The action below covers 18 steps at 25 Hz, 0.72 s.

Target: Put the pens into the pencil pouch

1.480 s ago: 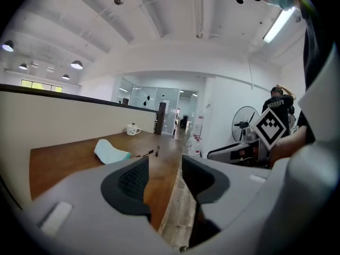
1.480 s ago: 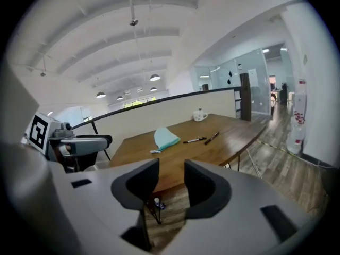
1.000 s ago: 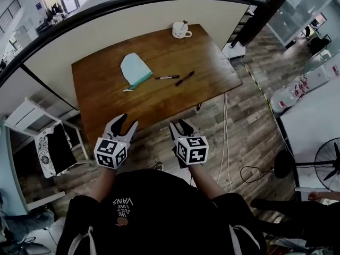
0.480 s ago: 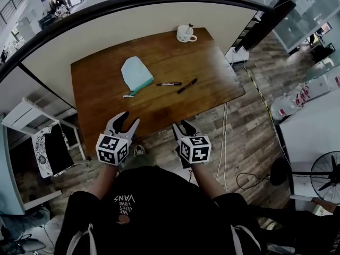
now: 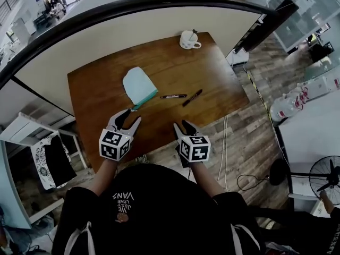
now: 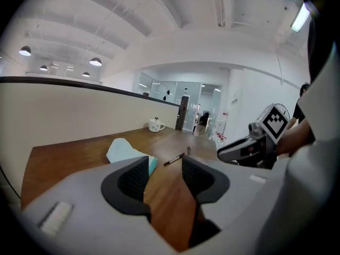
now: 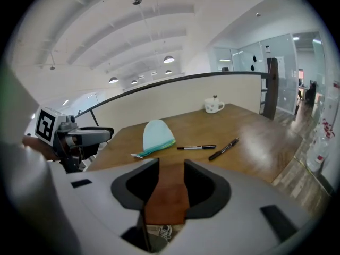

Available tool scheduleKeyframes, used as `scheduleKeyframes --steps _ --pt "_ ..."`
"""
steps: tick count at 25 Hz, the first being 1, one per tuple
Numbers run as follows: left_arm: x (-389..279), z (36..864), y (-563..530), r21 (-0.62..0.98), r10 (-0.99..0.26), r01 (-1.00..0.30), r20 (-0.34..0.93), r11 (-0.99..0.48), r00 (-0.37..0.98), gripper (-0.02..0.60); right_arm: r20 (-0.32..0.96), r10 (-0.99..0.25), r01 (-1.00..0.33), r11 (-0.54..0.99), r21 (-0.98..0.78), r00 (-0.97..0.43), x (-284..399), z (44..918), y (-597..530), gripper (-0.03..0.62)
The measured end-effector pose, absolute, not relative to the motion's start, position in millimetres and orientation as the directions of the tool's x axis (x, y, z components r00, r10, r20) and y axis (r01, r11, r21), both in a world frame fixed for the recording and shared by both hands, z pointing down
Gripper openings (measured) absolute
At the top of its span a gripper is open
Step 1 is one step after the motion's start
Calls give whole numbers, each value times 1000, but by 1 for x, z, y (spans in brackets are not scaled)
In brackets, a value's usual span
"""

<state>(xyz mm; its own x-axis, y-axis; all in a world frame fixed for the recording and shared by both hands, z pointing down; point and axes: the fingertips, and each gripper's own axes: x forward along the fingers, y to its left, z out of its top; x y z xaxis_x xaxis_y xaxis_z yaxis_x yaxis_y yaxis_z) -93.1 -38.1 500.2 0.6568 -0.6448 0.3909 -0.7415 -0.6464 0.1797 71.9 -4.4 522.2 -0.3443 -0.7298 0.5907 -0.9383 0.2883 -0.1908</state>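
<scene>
A pale teal pencil pouch (image 5: 139, 85) lies flat on the brown table (image 5: 212, 73), its zip edge toward me. Right of it lie two dark pens, one (image 5: 173, 95) close to the pouch and one (image 5: 192, 97) angled further right. My left gripper (image 5: 127, 121) hangs open over the table's near edge, just short of the pouch (image 6: 127, 152). To its right, the open right gripper (image 5: 183, 127) sits at the same edge, short of the pens (image 7: 196, 147) (image 7: 223, 149). Neither holds anything.
A white mug (image 5: 188, 39) stands at the table's far right corner. A curved partition wall (image 5: 133, 20) borders the far side. Cables (image 5: 226, 142) trail on the wood floor to the right, near a fan (image 5: 325, 173). A low white shelf (image 5: 32, 142) stands at the left.
Both grippers have moved forward from over the floor to the table's near edge, closing on the pouch and pens. The jaws stand as wide as before.
</scene>
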Motion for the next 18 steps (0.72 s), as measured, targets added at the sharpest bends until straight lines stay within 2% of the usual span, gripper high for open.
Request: scheduleKeyframes --steps 9,18 --pt "-96 529 -62 156 -566 -689 459 -707 685 181 648 -689 -935 336 -112 -325 65 536 -37 114" --pt "-88 559 -81 160 -593 -749 515 -642 619 181 726 -589 -834 551 38 -356 91 554 -80 114"
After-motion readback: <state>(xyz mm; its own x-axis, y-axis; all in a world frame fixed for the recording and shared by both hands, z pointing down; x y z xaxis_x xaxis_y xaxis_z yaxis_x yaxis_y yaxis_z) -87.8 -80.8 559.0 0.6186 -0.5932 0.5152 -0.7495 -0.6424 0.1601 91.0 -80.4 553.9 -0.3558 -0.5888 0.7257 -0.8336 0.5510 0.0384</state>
